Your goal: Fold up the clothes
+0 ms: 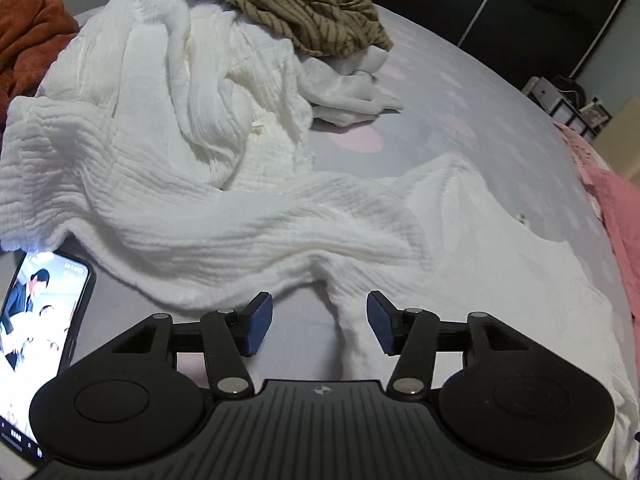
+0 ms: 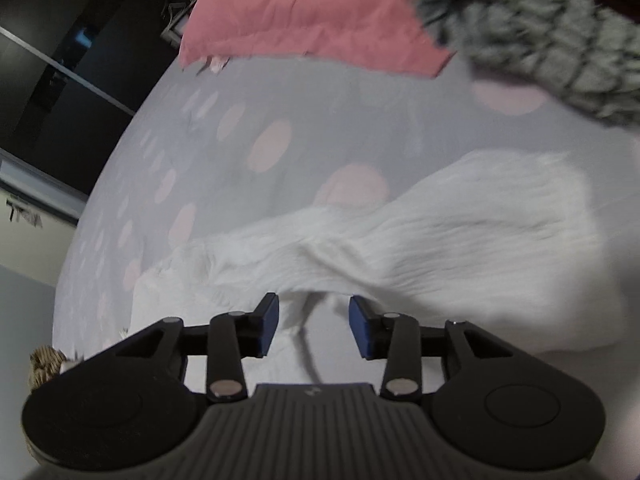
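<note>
Both tongs stand apart and hold nothing: the left gripper [image 1: 320, 322] and right gripper [image 2: 313, 326] hover just above the rumpled white cloth [image 1: 248, 216] ahead. The phone [image 1: 38, 344] beside the left could snag if the cloth drags.

Left claw [image 1: 320, 324] and right claw [image 2: 312, 326] both gape, angled downward, empty.

The left tongs [image 1: 320, 322] hang open over a rumpled white cloth [image 1: 192, 184], apparently not touching it.
</note>
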`<move>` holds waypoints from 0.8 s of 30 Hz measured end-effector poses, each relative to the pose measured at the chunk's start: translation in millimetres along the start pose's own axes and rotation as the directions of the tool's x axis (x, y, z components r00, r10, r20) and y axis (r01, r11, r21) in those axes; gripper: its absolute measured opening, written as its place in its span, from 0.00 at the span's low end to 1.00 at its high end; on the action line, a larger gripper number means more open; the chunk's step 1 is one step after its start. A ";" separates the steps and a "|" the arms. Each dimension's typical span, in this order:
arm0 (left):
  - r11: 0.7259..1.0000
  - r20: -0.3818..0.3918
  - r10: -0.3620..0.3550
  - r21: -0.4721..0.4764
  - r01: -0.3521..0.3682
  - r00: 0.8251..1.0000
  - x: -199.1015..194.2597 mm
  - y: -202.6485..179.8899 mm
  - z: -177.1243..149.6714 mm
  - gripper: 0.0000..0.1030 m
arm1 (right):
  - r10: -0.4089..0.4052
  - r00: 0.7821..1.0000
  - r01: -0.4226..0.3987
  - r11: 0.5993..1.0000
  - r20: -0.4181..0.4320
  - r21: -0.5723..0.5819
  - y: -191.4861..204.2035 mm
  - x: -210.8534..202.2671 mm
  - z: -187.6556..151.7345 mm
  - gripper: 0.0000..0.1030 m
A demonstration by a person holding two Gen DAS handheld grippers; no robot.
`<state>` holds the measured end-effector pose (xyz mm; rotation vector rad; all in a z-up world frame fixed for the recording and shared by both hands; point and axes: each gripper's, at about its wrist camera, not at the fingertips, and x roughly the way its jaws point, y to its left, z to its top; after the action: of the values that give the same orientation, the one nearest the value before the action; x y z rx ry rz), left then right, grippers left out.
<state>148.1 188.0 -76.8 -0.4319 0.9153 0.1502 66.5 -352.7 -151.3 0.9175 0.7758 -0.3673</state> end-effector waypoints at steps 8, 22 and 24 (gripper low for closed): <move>0.995 -0.053 -0.055 0.077 0.059 0.997 -27.9 -0.4 -29.5 0.49 | -0.033 0.998 0.031 0.999 -0.056 -0.045 -37.0 -26.4 -18.4 0.42; 0.983 -0.216 -0.064 0.153 0.099 0.974 -43.7 16.3 -99.9 0.38 | 0.057 0.945 -0.130 0.969 -0.322 -0.212 -37.7 -26.6 -97.2 0.36; 0.978 -0.223 -0.038 0.190 0.082 0.974 -41.1 12.7 -107.3 0.28 | 0.058 0.933 -0.146 0.963 -0.355 -0.225 -38.9 -25.9 -106.8 0.33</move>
<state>40.5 156.3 -104.9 -0.2942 1.1202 -0.0456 -20.9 -288.3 -193.8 0.7896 1.0664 -0.0099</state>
